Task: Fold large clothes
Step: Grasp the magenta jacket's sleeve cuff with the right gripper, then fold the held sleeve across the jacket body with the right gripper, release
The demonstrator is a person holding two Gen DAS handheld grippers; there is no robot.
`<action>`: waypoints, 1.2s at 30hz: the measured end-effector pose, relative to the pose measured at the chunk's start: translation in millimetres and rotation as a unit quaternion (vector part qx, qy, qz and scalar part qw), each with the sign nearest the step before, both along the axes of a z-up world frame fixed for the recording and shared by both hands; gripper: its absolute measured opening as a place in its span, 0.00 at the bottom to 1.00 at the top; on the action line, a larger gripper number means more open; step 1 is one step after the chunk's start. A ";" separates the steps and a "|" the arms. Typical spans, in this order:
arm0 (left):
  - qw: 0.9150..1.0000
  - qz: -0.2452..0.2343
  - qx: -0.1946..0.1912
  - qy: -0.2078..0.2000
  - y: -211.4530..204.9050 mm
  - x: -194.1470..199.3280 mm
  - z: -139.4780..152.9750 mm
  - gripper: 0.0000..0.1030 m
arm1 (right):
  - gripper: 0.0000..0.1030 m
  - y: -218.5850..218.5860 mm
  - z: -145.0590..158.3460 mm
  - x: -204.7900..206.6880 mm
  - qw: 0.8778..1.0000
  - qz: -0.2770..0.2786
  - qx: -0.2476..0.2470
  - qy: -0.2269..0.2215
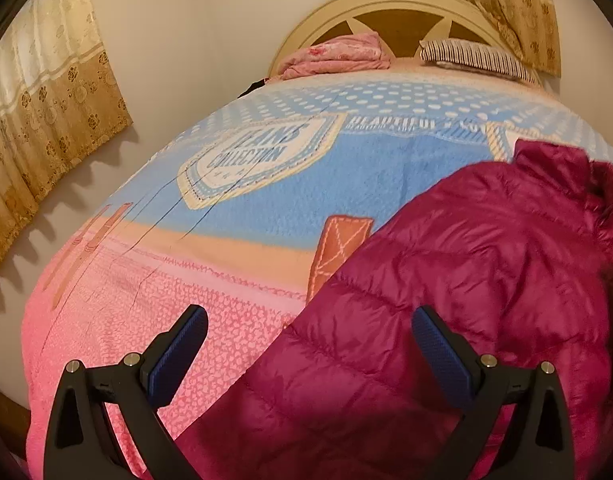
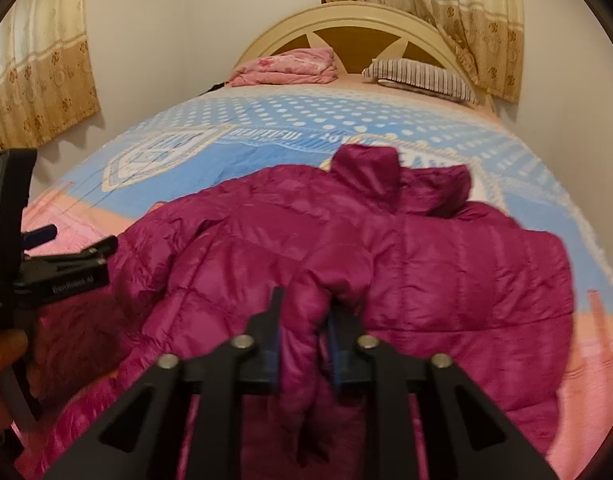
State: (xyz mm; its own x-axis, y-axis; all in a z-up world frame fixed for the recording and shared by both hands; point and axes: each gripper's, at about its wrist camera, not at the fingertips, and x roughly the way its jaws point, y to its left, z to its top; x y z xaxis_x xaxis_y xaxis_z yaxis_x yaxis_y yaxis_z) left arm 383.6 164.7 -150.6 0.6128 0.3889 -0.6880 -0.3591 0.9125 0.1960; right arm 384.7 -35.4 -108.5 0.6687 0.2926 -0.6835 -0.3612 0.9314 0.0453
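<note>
At the far left, gold patterned curtains [image 1: 46,120] hang against a pale wall. A bed fills the middle, covered by a blanket [image 1: 266,208] that is pink near the camera and blue with white dots and lettering farther back.

The left gripper [image 1: 310,344] hovers low over the bed's near edge, its two blue-padded fingers [image 1: 178,356] spread wide with nothing between them. One finger is over the pink blanket, the other over the hem of a magenta puffer jacket [image 1: 466,280].

The jacket lies spread across the right half of the bed, collar pointing toward the headboard [image 2: 346,20]. In the right wrist view the left gripper [image 2: 72,248] appears at the left edge, beside the jacket's side.

The right gripper [image 2: 304,320] has its fingers drawn close together, pinching a raised ridge of the jacket [image 2: 446,260] fabric near the middle, lifted above the rest of the garment.

At the head of the bed, a folded pink quilt [image 2: 290,66] sits on the left and a striped pillow [image 2: 422,76] on the right. More curtains [image 2: 446,8] hang behind the headboard.
</note>
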 end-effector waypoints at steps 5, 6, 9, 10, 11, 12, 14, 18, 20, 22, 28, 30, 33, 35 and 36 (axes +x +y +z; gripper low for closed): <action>1.000 0.018 -0.011 -0.006 11.8 -1.3 -5.9 0.99 | 0.77 4.7 7.2 -16.1 0.999 0.026 0.044 -0.005; 1.000 0.020 -0.012 -0.009 12.8 -2.0 -5.7 0.99 | 0.76 3.7 14.4 -22.5 0.997 0.041 0.059 -0.008; 1.000 0.023 -0.009 -0.013 13.7 -4.8 -2.9 0.99 | 0.76 -13.2 40.2 -39.2 0.991 0.058 0.112 -0.040; 1.000 0.022 -0.008 -0.016 13.6 -6.1 -0.9 0.99 | 0.76 -22.9 47.1 -42.1 0.988 0.062 0.134 -0.047; 1.000 0.023 -0.006 -0.018 13.4 -6.7 0.0 0.99 | 0.76 -37.5 54.5 -45.3 0.984 0.056 0.157 -0.057; 0.999 0.025 -0.004 -0.021 13.1 -7.9 1.4 0.99 | 0.76 -46.2 58.7 -46.2 0.983 0.042 0.169 -0.065; 0.999 0.027 0.000 -0.023 11.9 -9.1 2.1 0.99 | 0.76 -59.5 62.2 -42.5 0.984 0.012 0.164 -0.074; 0.999 0.026 0.004 -0.025 -0.8 -13.2 5.0 0.99 | 0.62 -86.0 34.9 -8.6 0.992 -0.104 0.060 -0.037; 1.000 0.010 0.002 -0.029 -13.1 -15.0 7.2 0.99 | 0.62 -94.1 9.0 14.3 0.990 -0.136 0.046 0.009; 1.000 0.000 0.005 -0.025 -23.2 -12.8 5.2 0.99 | 0.62 -81.1 -4.2 22.1 0.992 -0.119 0.040 0.022; 0.999 0.028 0.032 -0.003 -12.2 -1.6 -15.4 0.99 | 0.62 -2.9 -37.9 24.8 0.997 -0.058 -0.032 0.042; 0.999 0.037 0.023 0.011 -4.1 2.2 -24.0 0.99 | 0.62 5.7 -46.4 27.3 0.997 -0.062 -0.039 0.039; 0.999 0.037 0.016 0.023 -0.5 6.7 -34.9 0.99 | 0.63 12.8 -55.3 31.9 0.995 -0.064 -0.058 0.053; 0.999 0.038 0.021 0.027 -2.6 7.9 -38.5 0.99 | 0.63 19.7 -57.3 31.1 0.994 -0.062 -0.076 0.050; 0.999 0.037 0.023 0.027 -3.9 8.0 -38.4 0.99 | 0.63 23.8 -57.2 31.2 0.993 -0.063 -0.082 0.048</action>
